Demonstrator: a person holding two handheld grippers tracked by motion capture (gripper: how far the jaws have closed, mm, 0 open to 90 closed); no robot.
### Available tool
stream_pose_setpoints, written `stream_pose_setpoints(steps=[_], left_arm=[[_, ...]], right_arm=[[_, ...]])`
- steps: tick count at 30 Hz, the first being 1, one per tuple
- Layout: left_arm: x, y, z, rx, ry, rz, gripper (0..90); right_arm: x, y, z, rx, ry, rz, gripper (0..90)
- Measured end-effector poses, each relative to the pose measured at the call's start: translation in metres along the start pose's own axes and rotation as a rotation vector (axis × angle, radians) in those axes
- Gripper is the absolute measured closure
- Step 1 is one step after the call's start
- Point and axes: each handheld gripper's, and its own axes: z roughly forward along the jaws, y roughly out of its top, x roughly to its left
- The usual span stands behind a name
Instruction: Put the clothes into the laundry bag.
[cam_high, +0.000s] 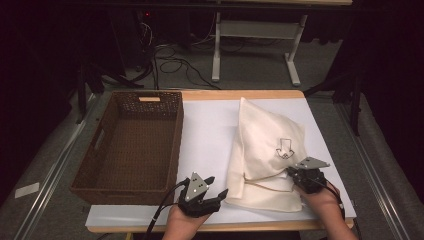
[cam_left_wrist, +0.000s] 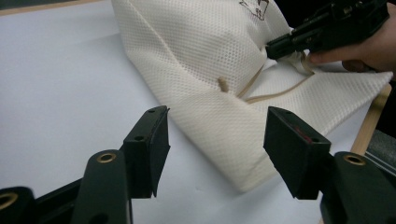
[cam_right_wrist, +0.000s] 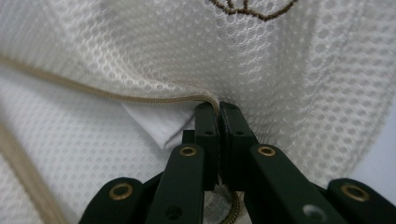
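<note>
We are pinching mesh bag (cam_high: 265, 150) zipper edge, right gripper (cam_right_wrist: 217, 109) clamped; soft, floppy, light. Left gripper (cam_left_wrist: 215, 140) gaping, empty.

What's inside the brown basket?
The brown basket looks empty: its woven floor shows bare in the high view. Its near wall hides a strip of the floor just behind it. The white mesh bag lies outside it, on the white sheet.

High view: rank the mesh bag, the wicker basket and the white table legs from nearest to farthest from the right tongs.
1. Mesh bag, clamped in the right tongs at its near edge.
2. Wicker basket, across the table to the left.
3. White table legs, on the floor beyond the table.
</note>
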Motion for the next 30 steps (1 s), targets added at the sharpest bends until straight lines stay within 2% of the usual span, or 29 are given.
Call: stream_pose_setpoints(steps=[2,5,16,19,21,23,25,30], left_arm=[[-0.001,0.000,0.001,0.002,-0.003,0.001,40.6],[-0.001,0.000,0.003,0.005,-0.002,0.004,40.6],[0.001,0.001,0.005,0.001,0.002,-0.008,40.1],[0.003,0.001,0.005,0.002,0.004,-0.011,40.0],[0.003,0.001,0.004,0.002,0.006,-0.012,40.0],[0.004,0.002,0.004,0.000,0.008,-0.011,39.9],[0.005,0.003,0.004,-0.002,0.008,-0.009,39.9],[0.005,0.006,0.010,-0.006,0.024,0.008,39.0]], right_arm=[[-0.007,-0.002,-0.001,-0.002,-0.010,0.028,88.2],[-0.005,-0.001,-0.004,-0.017,-0.006,0.032,88.1],[0.031,0.009,-0.012,-0.076,0.133,-0.038,87.5],[0.043,0.011,-0.007,-0.055,0.166,-0.073,86.3],[0.045,0.012,-0.006,-0.050,0.172,-0.078,85.7],[0.049,0.013,-0.004,-0.040,0.200,-0.088,77.4],[0.049,0.013,-0.009,-0.058,0.225,-0.070,69.6],[0.046,0.015,-0.039,-0.176,0.260,0.002,59.9]])
